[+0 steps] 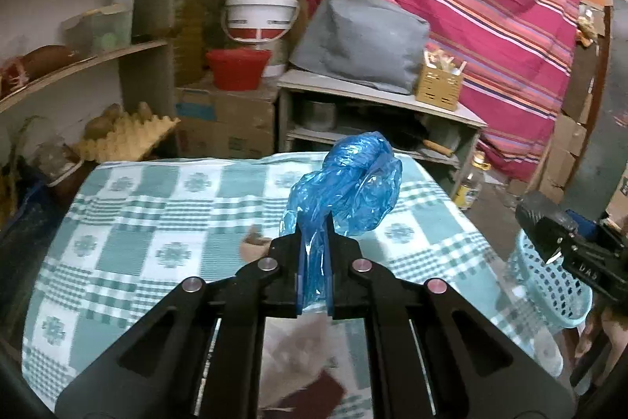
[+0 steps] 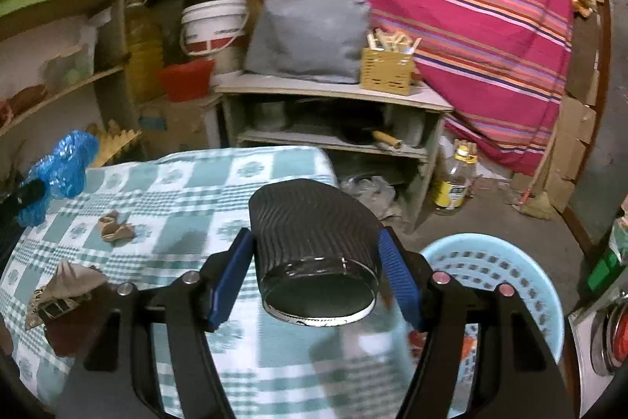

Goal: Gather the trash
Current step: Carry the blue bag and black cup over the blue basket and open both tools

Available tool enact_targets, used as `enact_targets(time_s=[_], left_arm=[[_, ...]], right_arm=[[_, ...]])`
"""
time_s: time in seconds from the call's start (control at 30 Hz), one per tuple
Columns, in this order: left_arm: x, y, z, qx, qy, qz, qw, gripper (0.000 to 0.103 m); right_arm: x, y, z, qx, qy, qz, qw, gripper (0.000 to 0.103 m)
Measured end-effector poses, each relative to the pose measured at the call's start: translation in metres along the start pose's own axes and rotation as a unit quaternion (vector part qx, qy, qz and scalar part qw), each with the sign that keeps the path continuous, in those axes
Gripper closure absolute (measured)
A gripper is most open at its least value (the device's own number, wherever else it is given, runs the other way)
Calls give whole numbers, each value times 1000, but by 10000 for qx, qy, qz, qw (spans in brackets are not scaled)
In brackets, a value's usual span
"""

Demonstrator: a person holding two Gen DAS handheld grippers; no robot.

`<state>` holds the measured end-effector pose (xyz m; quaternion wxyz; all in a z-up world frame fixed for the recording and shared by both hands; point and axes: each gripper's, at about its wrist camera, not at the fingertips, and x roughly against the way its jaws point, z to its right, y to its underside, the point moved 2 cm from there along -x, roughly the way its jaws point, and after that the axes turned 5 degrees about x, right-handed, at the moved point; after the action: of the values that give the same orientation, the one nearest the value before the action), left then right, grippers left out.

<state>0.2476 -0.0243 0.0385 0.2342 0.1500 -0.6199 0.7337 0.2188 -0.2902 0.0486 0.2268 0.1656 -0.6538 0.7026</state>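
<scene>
Left wrist view: your left gripper [image 1: 314, 234] has its jaws clamped on a crumpled blue plastic bag [image 1: 347, 183], held above the checked tabletop [image 1: 129, 222]. It looks light, soft and slippery, so pinch the bunched part.

Right wrist view: your right gripper [image 2: 312, 285] squeezes a ribbed black cup [image 2: 314, 246] beside the blue basket [image 2: 522, 269]. The cup looks light and crushable; paper scraps [image 2: 62, 289] remain on the tabletop.

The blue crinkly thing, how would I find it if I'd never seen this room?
Find the table with the green checked cloth. Above it, the left gripper pinches a blue plastic bag. It is the only shiny, see-through blue thing; the scraps on the cloth are brown.
</scene>
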Motion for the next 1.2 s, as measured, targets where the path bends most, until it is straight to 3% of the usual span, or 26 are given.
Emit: enact_targets(time_s=[0.53, 0.8, 1.2], left_arm=[[-15, 23, 105, -500, 616, -94, 9968, 97], [-27, 36, 144, -570, 886, -252, 9941, 97], [-47, 63, 216, -817, 1426, -567, 9848, 97]], right_arm=[[29, 34, 125, -353, 732, -56, 9967, 38], [26, 47, 160, -387, 1048, -194, 9935, 37], [22, 60, 196, -624, 1189, -317, 9904, 37]])
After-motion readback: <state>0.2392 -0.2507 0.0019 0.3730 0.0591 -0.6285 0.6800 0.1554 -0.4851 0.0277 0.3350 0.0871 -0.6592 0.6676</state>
